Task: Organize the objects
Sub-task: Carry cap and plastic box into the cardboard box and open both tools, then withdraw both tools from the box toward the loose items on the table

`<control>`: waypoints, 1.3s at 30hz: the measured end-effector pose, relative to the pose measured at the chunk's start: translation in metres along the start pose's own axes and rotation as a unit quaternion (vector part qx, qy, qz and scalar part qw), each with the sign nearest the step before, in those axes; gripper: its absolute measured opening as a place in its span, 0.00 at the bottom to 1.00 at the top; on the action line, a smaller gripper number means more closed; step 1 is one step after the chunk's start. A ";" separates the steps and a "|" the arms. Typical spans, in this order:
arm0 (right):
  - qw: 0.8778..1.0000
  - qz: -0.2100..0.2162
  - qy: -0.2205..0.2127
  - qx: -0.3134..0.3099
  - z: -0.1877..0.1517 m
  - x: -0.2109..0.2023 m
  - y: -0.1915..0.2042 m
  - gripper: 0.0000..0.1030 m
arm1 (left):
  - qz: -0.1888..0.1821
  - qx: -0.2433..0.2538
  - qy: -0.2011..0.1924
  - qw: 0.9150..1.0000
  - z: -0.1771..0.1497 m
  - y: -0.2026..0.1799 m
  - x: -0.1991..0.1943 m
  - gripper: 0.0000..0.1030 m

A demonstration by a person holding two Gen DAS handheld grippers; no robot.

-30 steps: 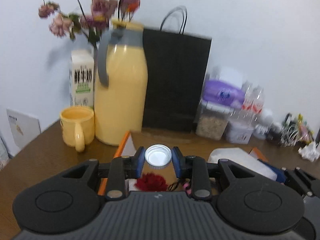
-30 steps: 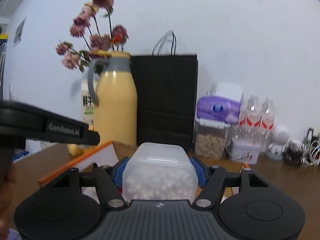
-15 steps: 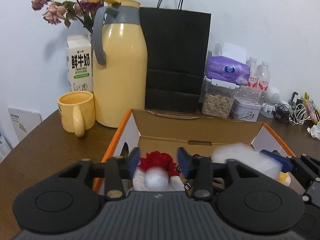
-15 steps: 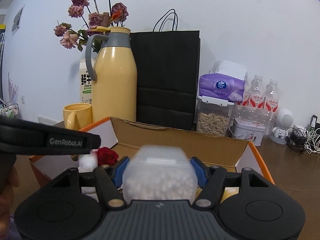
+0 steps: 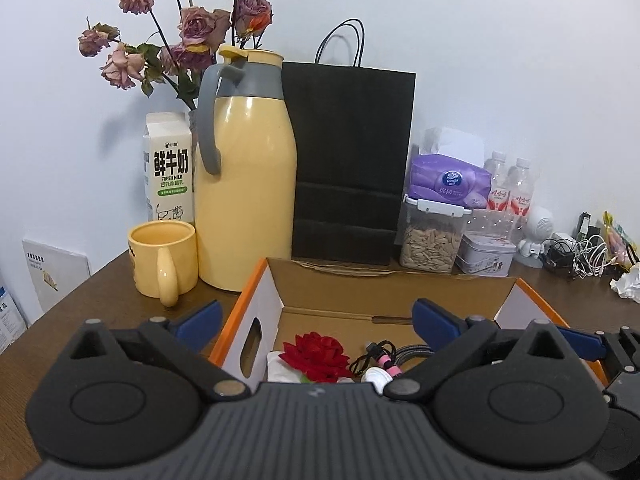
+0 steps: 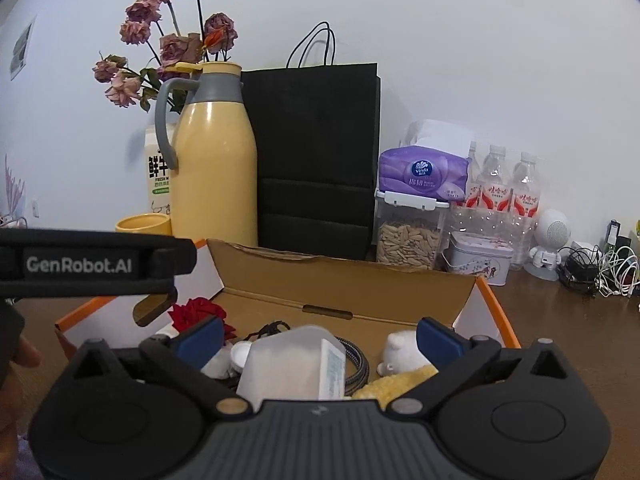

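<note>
On the far left of the brown wooden counter point(image 5: 80, 312) stands a white paper milk carton point(image 5: 168, 168), with a yellow ceramic mug point(image 5: 164, 258) just in front of it. Beside both stands a tall yellow thermos jug with a grey handle point(image 5: 248, 188); dried pink roses point(image 5: 180, 36) rise behind it. To its right, a black paper bag with cord handles point(image 5: 348, 160) stands against the wall.

At centre, an open cardboard box with orange edges point(image 5: 256, 312) sits on the counter. The left claw point(image 5: 316, 320) hangs over the box's left part, its blue pads spread wide and holding nothing. Below it, inside the box, lie a red fabric rose point(image 5: 318, 356) and a bundle of dark cables point(image 5: 384, 354).

The right claw point(image 6: 316, 338) hangs over the box's middle, released, with both blue pads well apart. Between and below them a translucent plastic container with a white label point(image 6: 292, 364) lies tilted inside the box, touching neither pad. A small white plush bear point(image 6: 400, 354) lies just to its right, over a piece of yellow fleecy material point(image 6: 396, 386).

Right of the bag stands a clear plastic canister of seeds point(image 6: 408, 232) with a purple tissue pack point(image 6: 424, 174) on top. Further right come a small printed tin point(image 6: 478, 258), clear water bottles with red labels point(image 6: 506, 196), a white round-headed figurine point(image 6: 550, 240) and tangled charger cables point(image 6: 600, 264).
</note>
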State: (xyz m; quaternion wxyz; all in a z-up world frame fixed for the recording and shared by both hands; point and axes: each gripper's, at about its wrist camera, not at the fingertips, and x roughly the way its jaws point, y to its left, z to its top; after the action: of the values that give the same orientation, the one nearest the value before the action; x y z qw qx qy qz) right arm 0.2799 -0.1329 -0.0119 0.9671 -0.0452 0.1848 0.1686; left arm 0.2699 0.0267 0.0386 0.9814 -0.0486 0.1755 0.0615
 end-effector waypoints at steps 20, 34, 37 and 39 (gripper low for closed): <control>1.000 -0.003 -0.026 -0.001 -0.002 -0.056 -0.013 1.00 | -0.034 -0.015 -0.043 0.998 0.001 0.008 -0.055 1.00; 1.000 -0.001 -0.004 -0.019 -0.028 -0.102 -0.025 1.00 | -0.034 0.018 -0.001 0.999 -0.029 0.021 -0.092 1.00; 1.000 -0.004 0.021 -0.022 -0.041 -0.103 -0.030 1.00 | -0.027 0.018 0.019 0.999 -0.038 0.027 -0.090 1.00; 0.999 -0.005 0.035 -0.022 -0.049 -0.104 -0.033 1.00 | -0.023 0.016 0.030 0.999 -0.043 0.031 -0.088 1.00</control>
State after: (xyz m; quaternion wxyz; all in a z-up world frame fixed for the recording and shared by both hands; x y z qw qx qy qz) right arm 0.1839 -0.2036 -0.0177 0.9596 -0.0737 0.2149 0.1659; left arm 0.1691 0.0431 0.0268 0.9774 -0.0383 0.2048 0.0348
